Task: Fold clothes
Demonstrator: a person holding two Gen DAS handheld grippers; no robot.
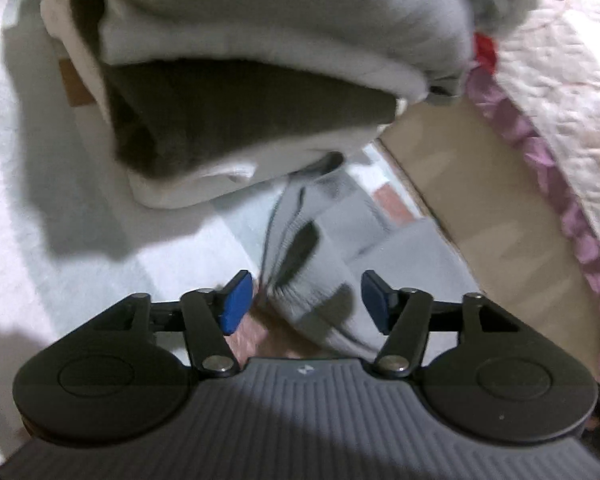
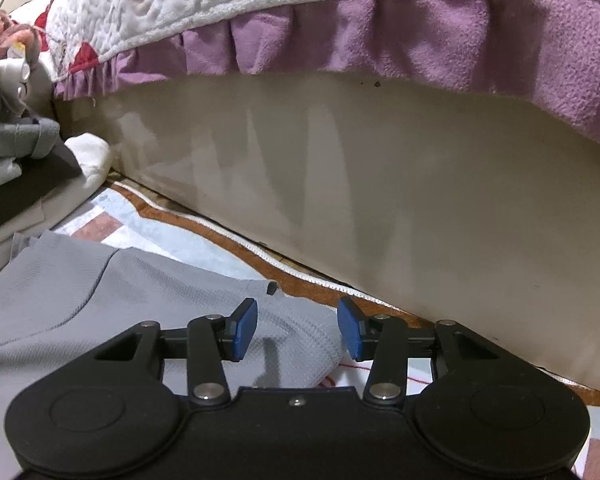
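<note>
on the floor mat [image 2: 156,236] beside the bed, grey garment [image 1: 320,264] loose between both parted tongs [image 1: 306,302] [image 2: 298,330]

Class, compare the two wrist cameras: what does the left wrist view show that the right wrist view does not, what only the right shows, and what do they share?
Only the left wrist view: the folded stack seen close from the front, cream, dark and pale grey layers, and the left tongs, open over cloth.

Only the right wrist view: the long cream bed side, the brown mat edge, and the right tongs, open.

Both: the grey garment on the floor mat, and the purple frill of the bedcover.
</note>
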